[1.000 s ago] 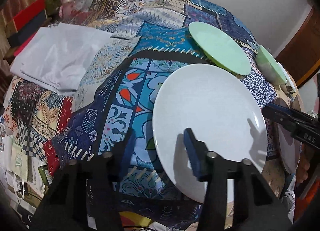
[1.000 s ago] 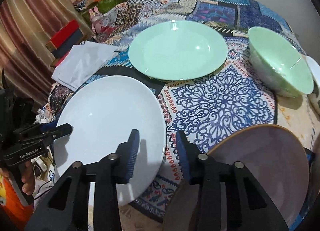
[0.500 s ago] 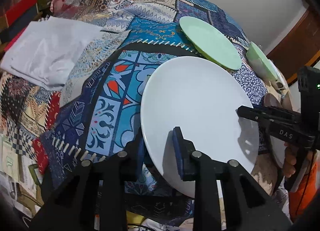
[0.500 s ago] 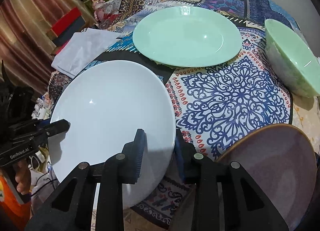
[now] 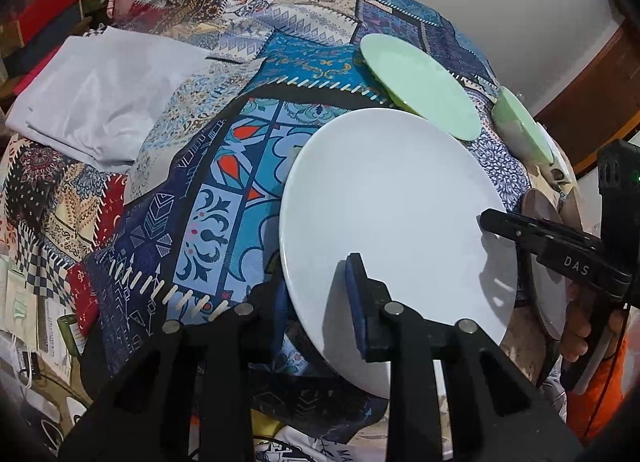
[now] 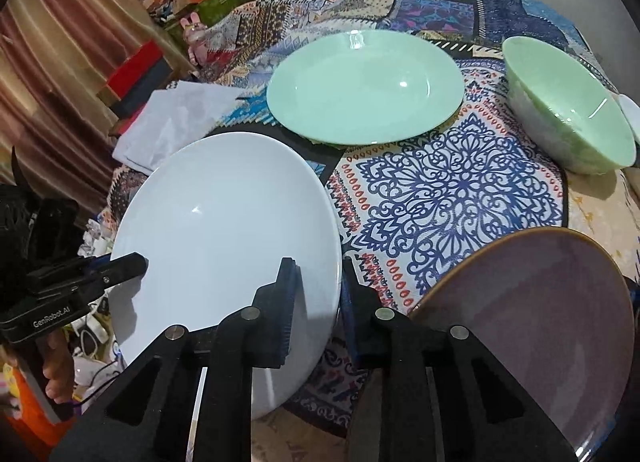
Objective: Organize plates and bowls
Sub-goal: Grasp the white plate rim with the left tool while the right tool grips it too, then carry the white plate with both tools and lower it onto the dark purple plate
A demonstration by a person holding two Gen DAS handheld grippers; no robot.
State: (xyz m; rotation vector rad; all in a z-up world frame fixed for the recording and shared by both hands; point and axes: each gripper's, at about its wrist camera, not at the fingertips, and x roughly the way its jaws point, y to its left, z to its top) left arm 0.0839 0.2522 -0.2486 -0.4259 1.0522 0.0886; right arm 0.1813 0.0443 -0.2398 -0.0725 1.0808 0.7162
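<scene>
A large white plate (image 5: 392,201) (image 6: 228,229) is held up off the patterned tablecloth by both grippers. My left gripper (image 5: 316,298) is shut on its near-left rim, and also shows in the right wrist view (image 6: 132,266). My right gripper (image 6: 316,294) is shut on its right rim, and also shows in the left wrist view (image 5: 492,221). A green plate (image 5: 420,81) (image 6: 364,85) lies behind the white one. A green bowl (image 6: 568,109) (image 5: 520,129) stands at the far right. A mauve plate (image 6: 532,314) lies near right.
A folded white cloth (image 5: 104,93) (image 6: 172,121) lies on the left of the table. Boxes and clutter (image 6: 136,69) stand beyond the table's left edge. A small white dish (image 6: 630,109) peeks out behind the green bowl.
Both grippers closed onto the white plate's rim, and the plate has risen and tilted off the cloth.
</scene>
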